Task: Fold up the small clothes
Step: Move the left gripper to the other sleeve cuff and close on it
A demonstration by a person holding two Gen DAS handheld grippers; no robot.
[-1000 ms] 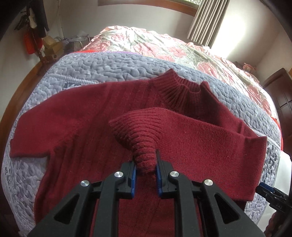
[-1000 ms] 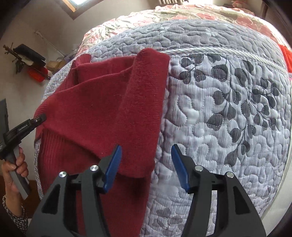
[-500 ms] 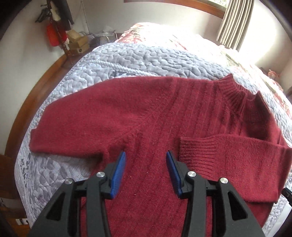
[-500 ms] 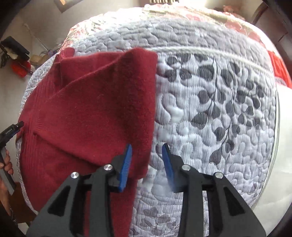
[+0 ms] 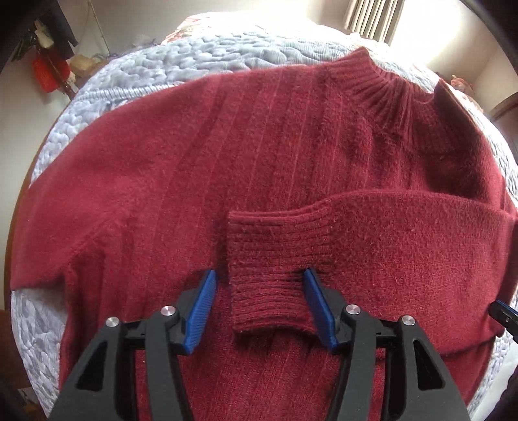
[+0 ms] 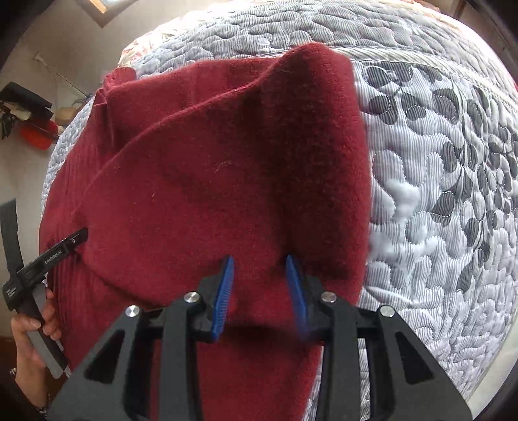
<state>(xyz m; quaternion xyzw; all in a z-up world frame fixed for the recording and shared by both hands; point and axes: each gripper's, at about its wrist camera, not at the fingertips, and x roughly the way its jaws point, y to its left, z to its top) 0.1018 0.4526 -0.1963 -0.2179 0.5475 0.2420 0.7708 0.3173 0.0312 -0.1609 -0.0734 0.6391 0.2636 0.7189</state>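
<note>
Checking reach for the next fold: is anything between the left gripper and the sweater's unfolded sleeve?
Nothing visible. The left gripper straddles the folded ribbed cuff; only the dark red knitted sweater's body lies before the flat sleeve.

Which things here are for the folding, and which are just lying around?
For the folding:
- red sweater, with one sleeve already laid across its front
- left gripper, open around the cuff
- right gripper, open over the sweater's folded edge
- quilt under it

Just lying around:
- curtain
- red bag by the wall
</note>
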